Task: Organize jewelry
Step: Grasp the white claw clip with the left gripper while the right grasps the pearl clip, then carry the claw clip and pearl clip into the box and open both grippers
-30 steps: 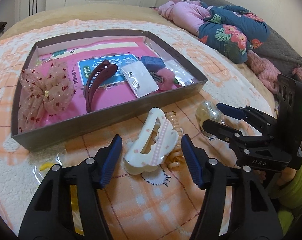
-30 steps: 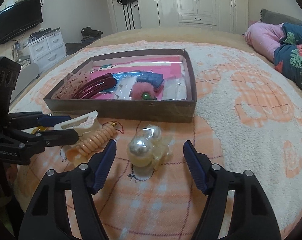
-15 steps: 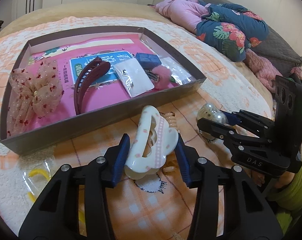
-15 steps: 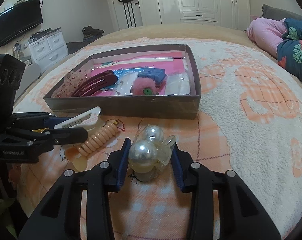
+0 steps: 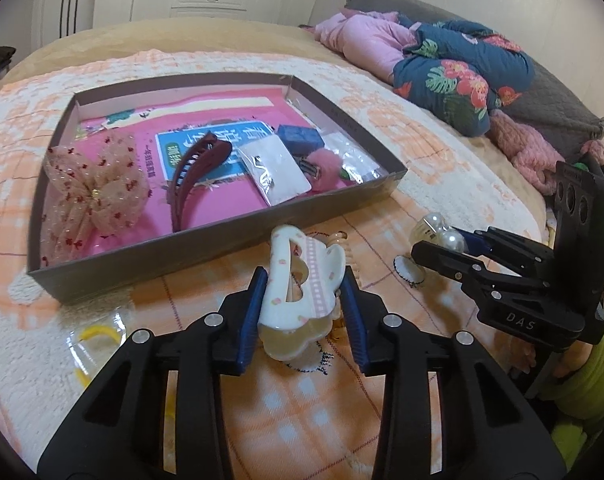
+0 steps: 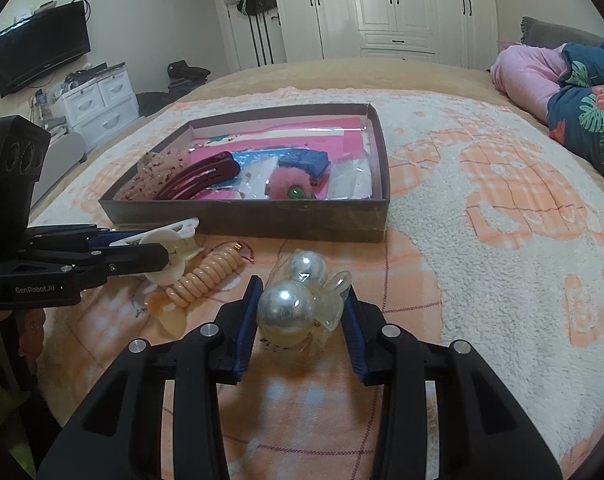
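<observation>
The white claw clip (image 5: 298, 280) sits clamped in the left gripper (image 5: 302, 300), just in front of the box (image 5: 222, 236) on the blanket (image 6: 482, 240). The pearl clip (image 6: 298, 300) is pinched in the right gripper (image 6: 302, 308), a little further right, also short of the box. A coiled hair tie (image 6: 210, 276) lies touching the claw clip and could snag and drag along on a lift. The round, glossy pearls look likely to slip out of the pads. Either load might catch the box's near wall if carried too low.
</observation>
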The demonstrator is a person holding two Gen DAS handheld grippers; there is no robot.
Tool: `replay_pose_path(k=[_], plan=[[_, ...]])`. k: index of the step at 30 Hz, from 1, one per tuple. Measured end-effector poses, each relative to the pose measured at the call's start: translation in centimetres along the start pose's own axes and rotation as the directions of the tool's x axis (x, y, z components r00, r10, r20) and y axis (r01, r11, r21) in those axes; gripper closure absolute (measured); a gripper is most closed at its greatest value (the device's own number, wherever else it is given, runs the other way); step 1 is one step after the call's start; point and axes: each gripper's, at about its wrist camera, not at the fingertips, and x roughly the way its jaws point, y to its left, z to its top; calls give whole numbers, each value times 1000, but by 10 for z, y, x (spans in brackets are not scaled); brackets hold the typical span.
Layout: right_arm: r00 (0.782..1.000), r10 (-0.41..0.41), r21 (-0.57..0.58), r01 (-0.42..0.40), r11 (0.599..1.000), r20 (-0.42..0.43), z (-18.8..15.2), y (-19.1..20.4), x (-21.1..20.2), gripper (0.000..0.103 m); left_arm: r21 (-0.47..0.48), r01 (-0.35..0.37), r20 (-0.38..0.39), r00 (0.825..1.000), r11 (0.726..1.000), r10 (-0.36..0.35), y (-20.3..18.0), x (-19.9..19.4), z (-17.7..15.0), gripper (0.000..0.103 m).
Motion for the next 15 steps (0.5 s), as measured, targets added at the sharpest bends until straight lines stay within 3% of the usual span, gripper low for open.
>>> replay_pose_path(k=[15], plan=[[999,33,-54,-31,998,31,13,24,-12,66,-41,9,98,995,999,-5,9,-39,0,75]])
